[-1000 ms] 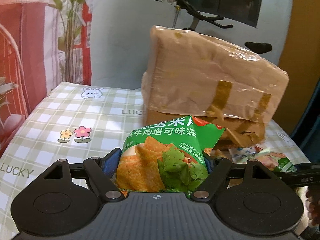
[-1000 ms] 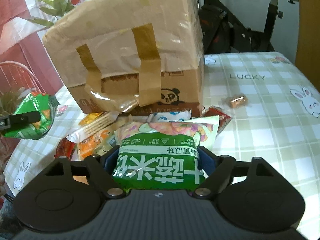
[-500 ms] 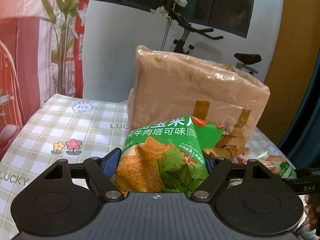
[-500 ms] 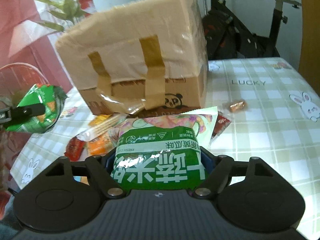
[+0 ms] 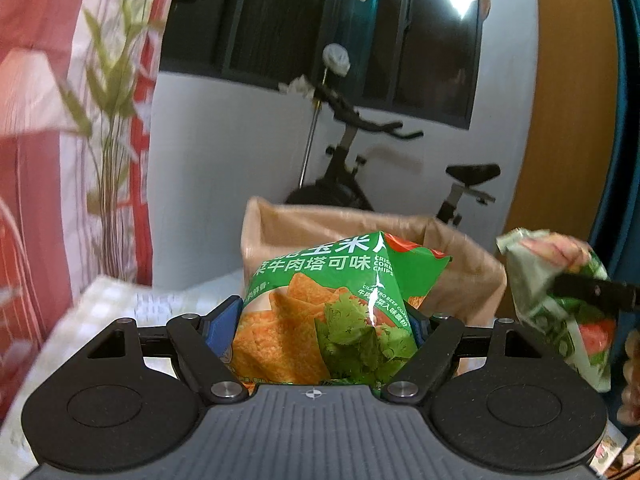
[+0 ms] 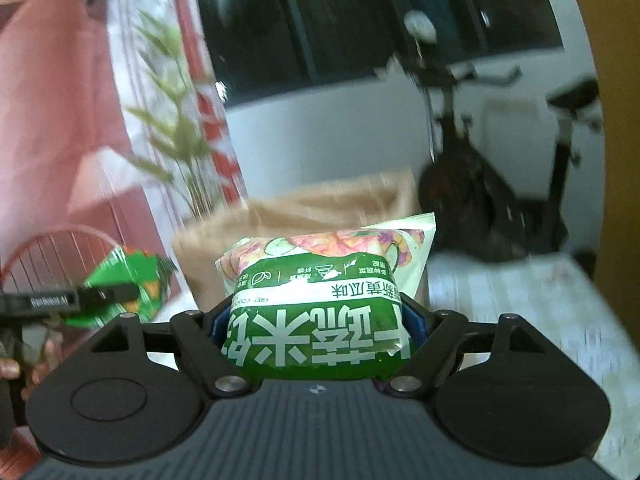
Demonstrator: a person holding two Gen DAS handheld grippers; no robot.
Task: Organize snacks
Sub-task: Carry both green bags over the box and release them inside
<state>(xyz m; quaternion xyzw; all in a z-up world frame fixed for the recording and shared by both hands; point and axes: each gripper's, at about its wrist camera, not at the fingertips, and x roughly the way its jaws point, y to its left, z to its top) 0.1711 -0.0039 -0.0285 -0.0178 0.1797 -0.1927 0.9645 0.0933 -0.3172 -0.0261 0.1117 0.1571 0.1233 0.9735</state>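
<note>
Snack bags point(image 5: 320, 320) point(image 6: 320, 320) in both grippers; box point(image 5: 460, 272) open, contents hidden.

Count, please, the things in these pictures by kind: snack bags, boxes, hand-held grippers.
Snack bags: 2, the corn chips bag and the cucumber bag
Boxes: 1, the box
Hand-held grippers: 2, the left hand-held gripper and the right hand-held gripper, each shut on one bag
Total: 5

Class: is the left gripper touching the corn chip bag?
Touching. The left wrist view shows the left gripper with its blue pads pressed against both sides of the corn chip bag.
</note>
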